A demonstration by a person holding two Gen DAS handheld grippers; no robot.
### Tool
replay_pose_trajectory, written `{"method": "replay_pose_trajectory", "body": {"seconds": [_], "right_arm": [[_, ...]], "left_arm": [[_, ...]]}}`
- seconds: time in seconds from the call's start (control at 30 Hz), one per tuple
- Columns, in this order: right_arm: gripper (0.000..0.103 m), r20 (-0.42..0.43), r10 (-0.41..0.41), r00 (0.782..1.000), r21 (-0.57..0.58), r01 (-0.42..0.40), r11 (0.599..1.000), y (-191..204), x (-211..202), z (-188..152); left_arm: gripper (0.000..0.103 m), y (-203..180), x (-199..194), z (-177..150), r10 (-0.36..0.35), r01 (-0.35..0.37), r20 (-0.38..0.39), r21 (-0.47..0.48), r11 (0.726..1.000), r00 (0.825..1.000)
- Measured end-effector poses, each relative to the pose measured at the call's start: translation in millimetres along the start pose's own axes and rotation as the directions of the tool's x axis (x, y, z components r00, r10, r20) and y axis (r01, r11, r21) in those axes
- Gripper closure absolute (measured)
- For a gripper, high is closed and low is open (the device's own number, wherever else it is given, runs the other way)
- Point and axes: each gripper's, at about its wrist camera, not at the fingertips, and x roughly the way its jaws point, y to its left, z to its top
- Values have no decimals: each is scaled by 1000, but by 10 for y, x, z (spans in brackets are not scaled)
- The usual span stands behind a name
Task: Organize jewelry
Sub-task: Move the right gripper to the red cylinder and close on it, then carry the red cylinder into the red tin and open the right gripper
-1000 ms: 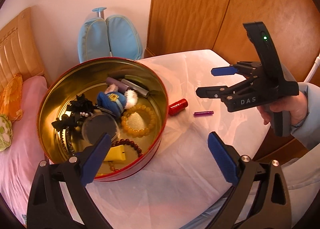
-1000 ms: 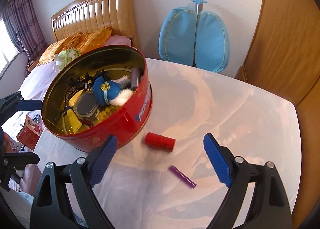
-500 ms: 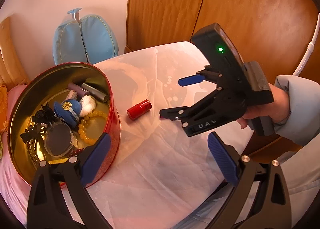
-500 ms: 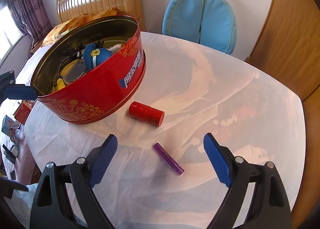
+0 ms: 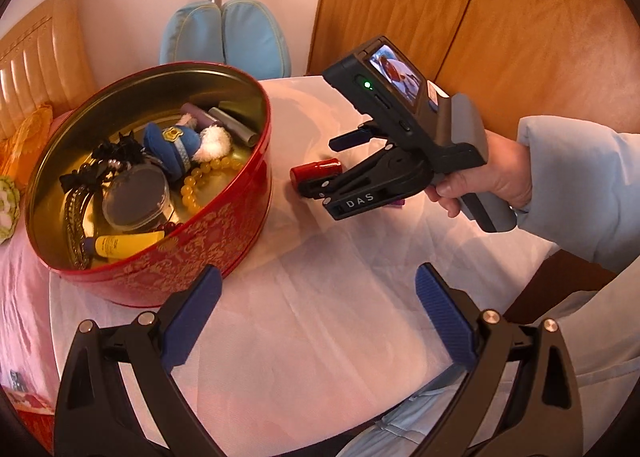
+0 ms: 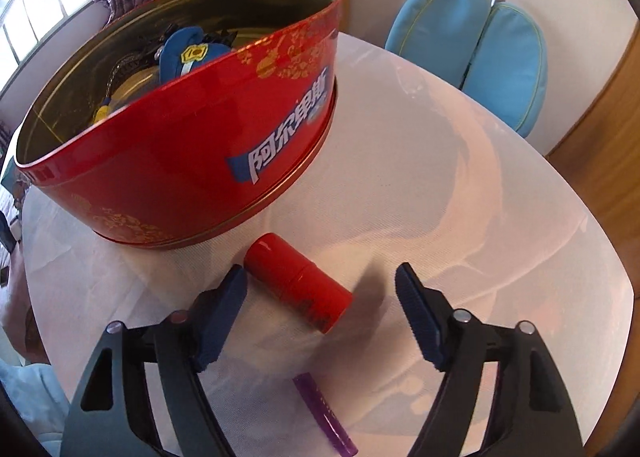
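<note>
Right tool [image 6: 320, 289] closing around the red cylinder [image 6: 298, 283], not yet gripping

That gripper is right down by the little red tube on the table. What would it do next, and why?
Probably finish closing on it. The right gripper straddles the red tube, which lies on the white tablecloth beside the red tin. Its jaws have just been closing, yet a gap remains at the right pad, so nothing is gripped. Once pinched, the tube could go into the tin.

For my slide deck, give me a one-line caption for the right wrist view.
Right gripper, jaws just closing but still apart, straddles a red tube beside the red tin; a purple stick lies nearer.
</note>
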Motion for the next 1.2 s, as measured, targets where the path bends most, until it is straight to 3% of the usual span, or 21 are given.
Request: {"method": "replay_pose_trajectory", "body": {"seconds": [0.1, 0.13, 0.33, 0.7, 0.93, 1.03, 1.2], "right_arm": [[68, -4, 27, 1000, -32, -27, 999, 64, -18, -49], [74, -10, 40, 999, -34, -41, 999, 80, -36, -68], [76, 44, 45, 998, 11, -46, 999, 60, -407, -150], [76, 213, 9, 977, 70, -25, 997, 293, -1257, 151], [76, 224, 28, 974, 25, -35, 999, 628, -1083, 870], [76, 190, 35, 981, 22, -40, 999, 784, -838, 1228], [76, 101, 17, 995, 66, -24, 998, 905, -341, 1730]], "left_arm": [[8, 82, -42, -48, 23, -22, 8, -47, 999, 1000], [8, 108, -53, -51, 27, -27, 11, -58, 998, 1000], [8, 220, -151, 56, 41, -38, 35, -61, 997, 999], [8, 746, -446, 372, 89, -87, 88, -24, 996, 992], [8, 1456, -545, 640, 164, -164, 109, -12, 986, 980], [8, 1857, -529, 738, 214, -209, 104, -59, 976, 971], [8, 2414, -576, 727, 226, -209, 111, -149, 967, 968]]}}
